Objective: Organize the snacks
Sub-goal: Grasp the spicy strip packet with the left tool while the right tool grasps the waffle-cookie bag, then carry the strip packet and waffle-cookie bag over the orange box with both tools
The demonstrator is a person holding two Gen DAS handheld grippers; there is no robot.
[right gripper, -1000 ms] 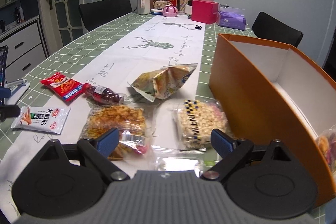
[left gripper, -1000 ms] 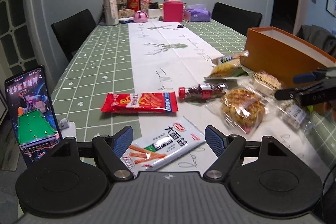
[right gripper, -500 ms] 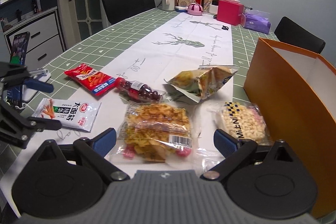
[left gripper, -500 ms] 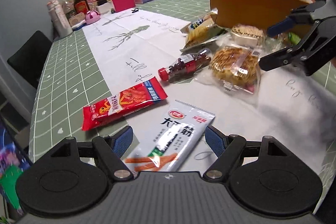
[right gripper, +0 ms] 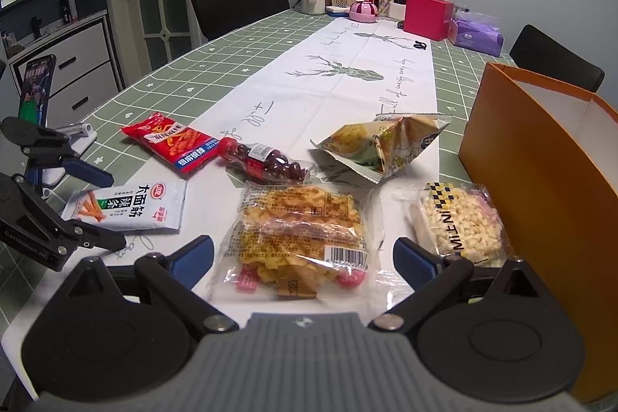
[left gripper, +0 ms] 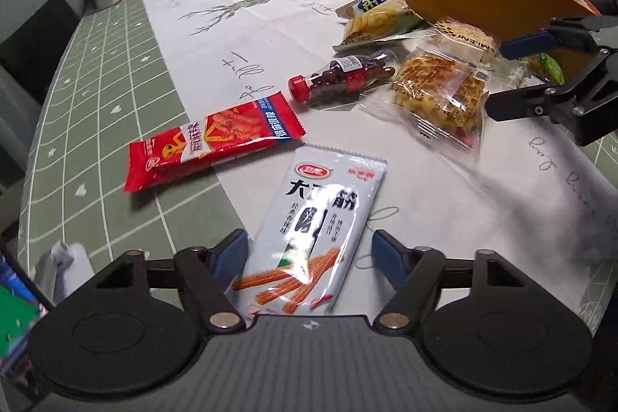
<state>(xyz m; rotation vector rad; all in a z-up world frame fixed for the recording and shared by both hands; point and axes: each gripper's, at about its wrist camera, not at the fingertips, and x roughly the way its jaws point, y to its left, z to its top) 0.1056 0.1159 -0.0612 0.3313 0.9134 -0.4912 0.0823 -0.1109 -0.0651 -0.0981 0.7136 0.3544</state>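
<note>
While the flat white foil snack packet printed with orange sticks (left gripper: 320,226) lies on the white table runner (left gripper: 247,37) at the near edge, the left gripper (left gripper: 309,253) straddles its lower end, jaws just narrowed from wider but not visibly pressing: pickup is imminent. It tilts steeply down. The right gripper (right gripper: 303,259), spread wide, brackets the clear waffle-biscuit bag (right gripper: 301,238). The open orange cardboard box (right gripper: 540,157) stands beyond.
</note>
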